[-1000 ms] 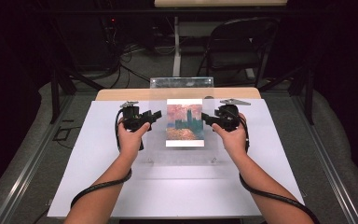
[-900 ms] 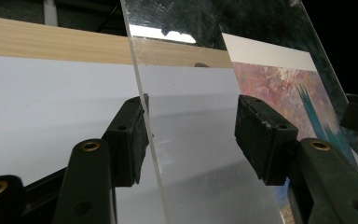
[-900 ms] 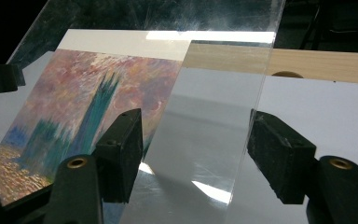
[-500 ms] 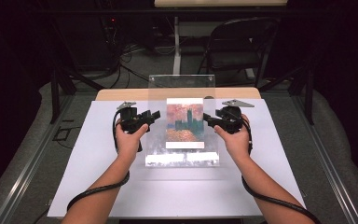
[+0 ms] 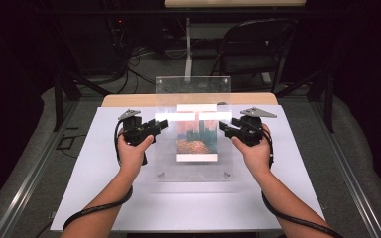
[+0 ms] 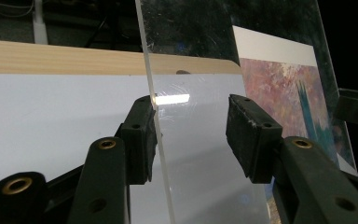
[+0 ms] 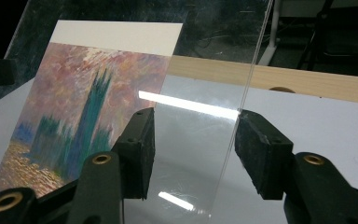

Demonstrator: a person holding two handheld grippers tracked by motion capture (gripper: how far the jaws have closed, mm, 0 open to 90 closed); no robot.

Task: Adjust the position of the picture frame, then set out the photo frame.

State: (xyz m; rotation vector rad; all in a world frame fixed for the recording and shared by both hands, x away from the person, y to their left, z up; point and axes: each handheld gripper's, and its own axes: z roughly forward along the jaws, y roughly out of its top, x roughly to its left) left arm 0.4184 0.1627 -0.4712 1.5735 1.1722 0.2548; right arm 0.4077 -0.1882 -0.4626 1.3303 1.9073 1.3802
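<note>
Acrylic sheet (image 5: pixel 193 99) has tipped up off the print (image 5: pixel 196 139) since a second ago, far edge raised. Left gripper (image 5: pixel 159 125) and right gripper (image 5: pixel 226 126) straddle its side edges, jaws closing, pads not yet clamped (one pad each touching). Risk: sheet slips, drops onto print. Table (image 5: pixel 104 198) around print is free.

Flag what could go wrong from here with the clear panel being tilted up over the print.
1. The left gripper and right gripper straddle the clear panel's side edges with jaws that have just been closing but remain apart; each edge touches one pad at most, so the panel may slip and drop.
2. A falling panel could knock the print askew or scuff it.
</note>
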